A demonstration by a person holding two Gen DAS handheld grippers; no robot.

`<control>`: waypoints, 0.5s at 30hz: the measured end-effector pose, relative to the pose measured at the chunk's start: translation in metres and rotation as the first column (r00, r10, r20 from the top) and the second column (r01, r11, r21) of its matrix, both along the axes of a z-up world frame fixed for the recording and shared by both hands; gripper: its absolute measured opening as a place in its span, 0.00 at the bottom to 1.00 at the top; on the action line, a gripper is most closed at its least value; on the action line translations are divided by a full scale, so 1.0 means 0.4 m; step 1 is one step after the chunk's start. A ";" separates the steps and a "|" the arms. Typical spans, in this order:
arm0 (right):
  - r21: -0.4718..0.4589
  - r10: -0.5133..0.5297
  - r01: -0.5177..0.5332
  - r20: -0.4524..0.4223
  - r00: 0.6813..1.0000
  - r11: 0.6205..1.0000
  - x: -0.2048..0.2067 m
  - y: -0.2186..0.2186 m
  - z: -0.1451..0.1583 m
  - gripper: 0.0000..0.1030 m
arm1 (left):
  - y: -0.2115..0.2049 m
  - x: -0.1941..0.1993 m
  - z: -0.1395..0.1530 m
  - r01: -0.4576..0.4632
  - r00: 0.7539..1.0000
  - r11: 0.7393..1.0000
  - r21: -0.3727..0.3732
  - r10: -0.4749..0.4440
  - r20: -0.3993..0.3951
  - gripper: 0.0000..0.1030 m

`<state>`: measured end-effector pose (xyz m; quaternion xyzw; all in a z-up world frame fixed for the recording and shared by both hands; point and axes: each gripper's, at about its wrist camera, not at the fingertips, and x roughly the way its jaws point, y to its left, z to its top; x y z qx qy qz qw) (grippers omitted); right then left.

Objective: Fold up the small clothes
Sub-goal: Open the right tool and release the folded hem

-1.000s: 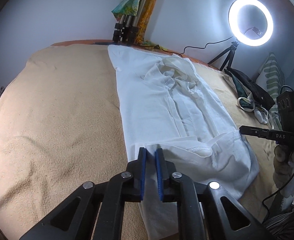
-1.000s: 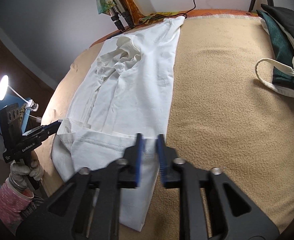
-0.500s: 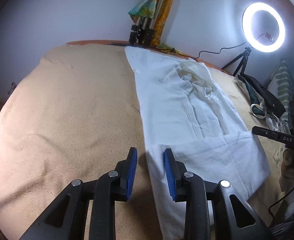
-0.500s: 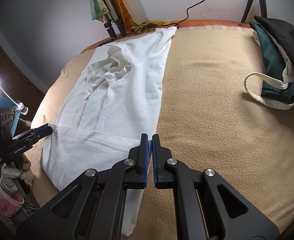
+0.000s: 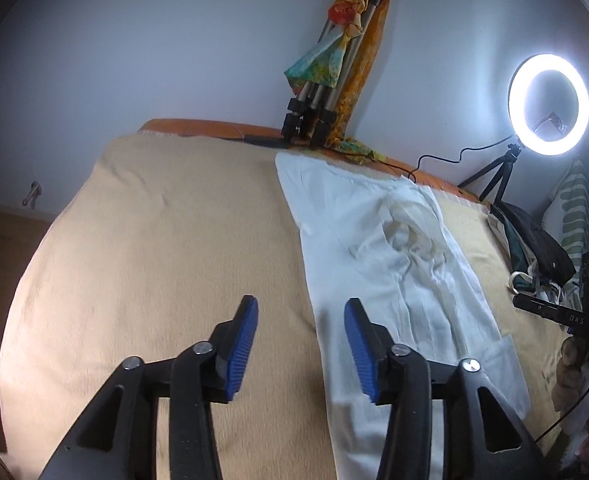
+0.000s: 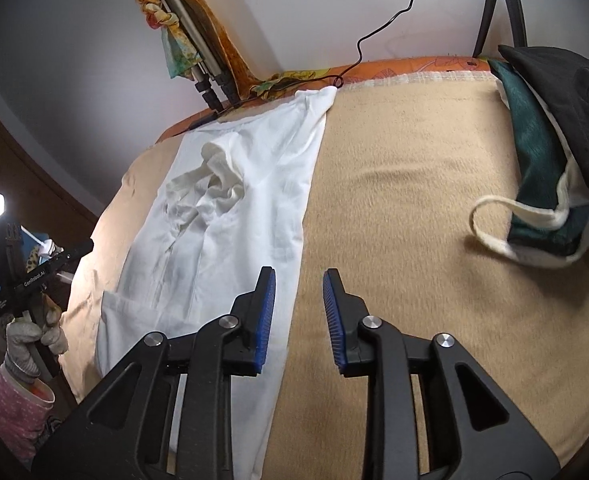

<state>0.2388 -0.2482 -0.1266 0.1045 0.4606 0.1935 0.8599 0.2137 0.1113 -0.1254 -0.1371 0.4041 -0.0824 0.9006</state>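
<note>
A white garment (image 5: 390, 280) lies flat in a long narrow strip on the tan blanket (image 5: 166, 264), with crumpled cloth near its far half and its near end folded over. It also shows in the right wrist view (image 6: 230, 216). My left gripper (image 5: 300, 344) is open and empty, raised over the garment's left edge. My right gripper (image 6: 298, 316) is open and empty, raised over the garment's right edge. The left gripper's body shows at the left of the right wrist view (image 6: 34, 276).
A lit ring light (image 5: 548, 104) on a small tripod stands at the bed's far right. A folded tripod with a coloured scarf (image 5: 326, 80) leans on the wall. A pile of dark and green clothes (image 6: 550, 152) lies at the right side of the bed.
Both grippers let go of the garment's near end and opened. Both have lifted and tilted up. The folded near end now lies flat on the garment.
</note>
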 end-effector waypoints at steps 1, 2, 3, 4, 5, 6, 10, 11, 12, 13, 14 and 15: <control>0.002 -0.001 0.001 -0.001 1.000 1.000 0.014 0.000 -0.002 0.26 | 0.002 0.020 0.001 0.003 1.000 1.000 0.002 -0.003 -0.002 0.47; 0.004 -0.002 0.002 -0.001 1.000 1.000 0.034 0.001 -0.004 0.26 | 0.005 0.046 0.003 0.006 1.000 1.000 0.005 -0.006 -0.003 0.47; 0.007 -0.007 0.007 0.001 1.000 1.000 0.054 0.001 -0.006 0.26 | 0.008 0.067 0.003 0.001 1.000 1.000 0.008 -0.001 -0.004 0.47; 0.010 -0.014 0.014 0.003 1.000 1.000 0.082 0.002 -0.009 0.26 | 0.013 0.091 0.002 -0.007 1.000 1.000 0.006 0.007 -0.003 0.47; 0.012 -0.018 0.018 0.005 1.000 1.000 0.105 0.003 -0.010 0.26 | 0.017 0.108 0.001 -0.012 1.000 1.000 0.002 0.012 -0.002 0.47; 0.013 -0.022 0.022 0.008 1.000 1.000 0.127 0.005 -0.011 0.26 | 0.019 0.128 -0.001 -0.017 1.000 1.000 0.003 0.017 -0.001 0.47; 0.022 -0.017 0.016 0.018 1.000 1.000 0.225 0.025 -0.013 0.26 | 0.015 0.217 -0.016 -0.017 1.000 0.999 0.028 0.016 0.006 0.47; 0.014 -0.010 0.010 0.022 1.000 1.000 0.249 0.033 -0.014 0.26 | 0.011 0.236 -0.021 -0.014 1.000 0.999 0.035 0.014 0.005 0.47; 0.001 -0.004 0.004 0.026 1.000 1.000 0.269 0.042 -0.017 0.26 | 0.009 0.257 -0.027 -0.012 1.000 0.999 0.043 0.012 0.004 0.47; -0.021 0.004 -0.003 0.028 1.000 1.000 0.298 0.052 -0.022 0.26 | 0.007 0.276 -0.034 -0.012 1.000 0.999 0.050 0.012 0.002 0.47; -0.041 0.010 -0.009 0.027 1.000 0.999 0.321 0.060 -0.028 0.26 | 0.006 0.296 -0.043 -0.011 1.000 0.998 0.056 0.011 -0.003 0.47; -0.057 0.013 -0.011 0.025 1.000 0.998 0.340 0.064 -0.035 0.26 | 0.007 0.315 -0.052 -0.011 1.000 0.998 0.057 0.012 -0.008 0.47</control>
